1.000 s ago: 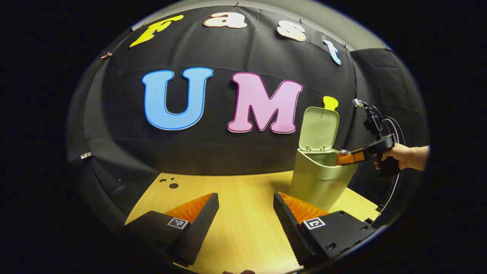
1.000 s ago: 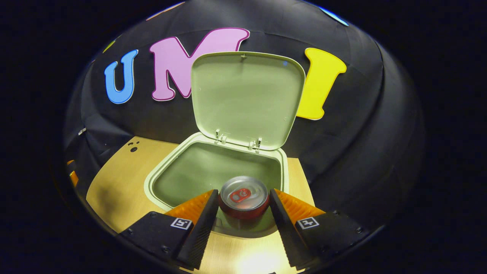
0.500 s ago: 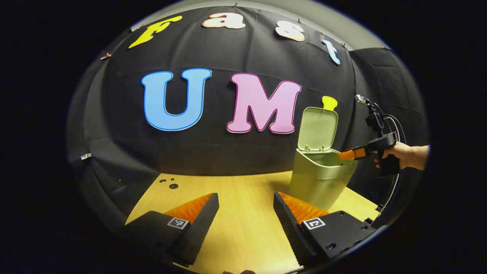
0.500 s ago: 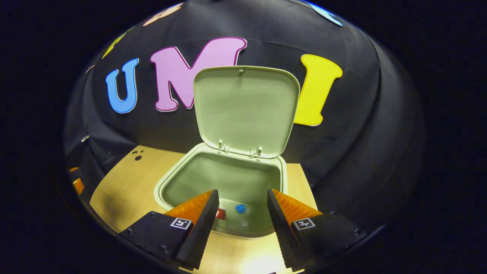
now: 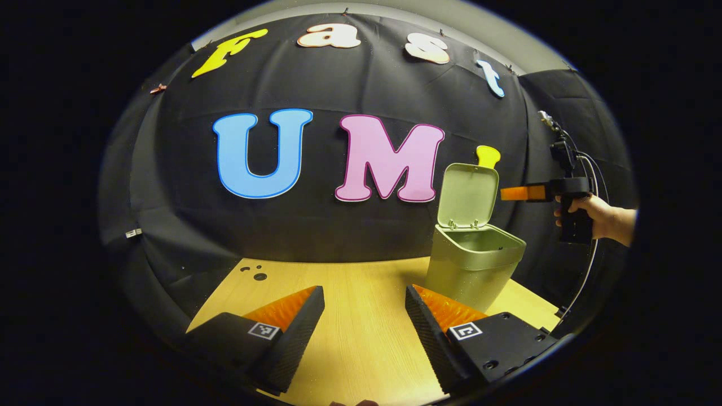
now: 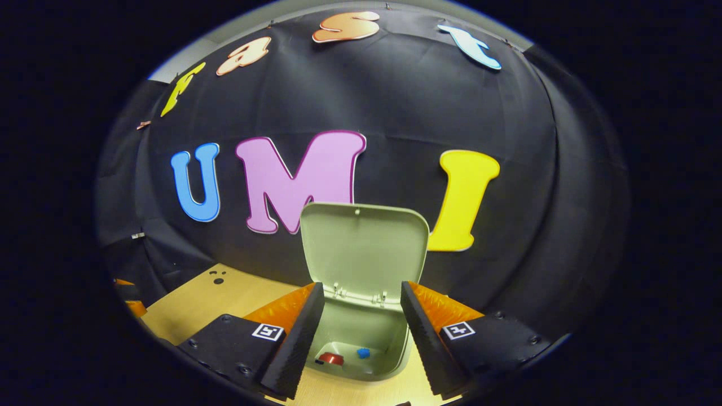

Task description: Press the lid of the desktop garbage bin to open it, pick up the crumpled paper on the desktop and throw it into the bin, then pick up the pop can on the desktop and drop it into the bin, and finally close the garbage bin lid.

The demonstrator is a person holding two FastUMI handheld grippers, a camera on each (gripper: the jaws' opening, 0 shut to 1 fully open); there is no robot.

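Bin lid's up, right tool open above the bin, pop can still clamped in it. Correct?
Not quite. The lid is up and the right tool is open above the bin, but it holds nothing: the right gripper view shows the pop can lying at the bottom of the bin.

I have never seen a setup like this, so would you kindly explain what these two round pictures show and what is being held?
A person holds a two-finger gripper in each hand; each carries a forward-looking fisheye camera. In the left gripper view, the open, empty left gripper hovers over the pale wooden table. On the table stands a light green plastic bin, its hinged lid upright. Beside it a hand holds the right gripper. The right gripper view looks into the bin, where a red can lies. That gripper holds nothing.
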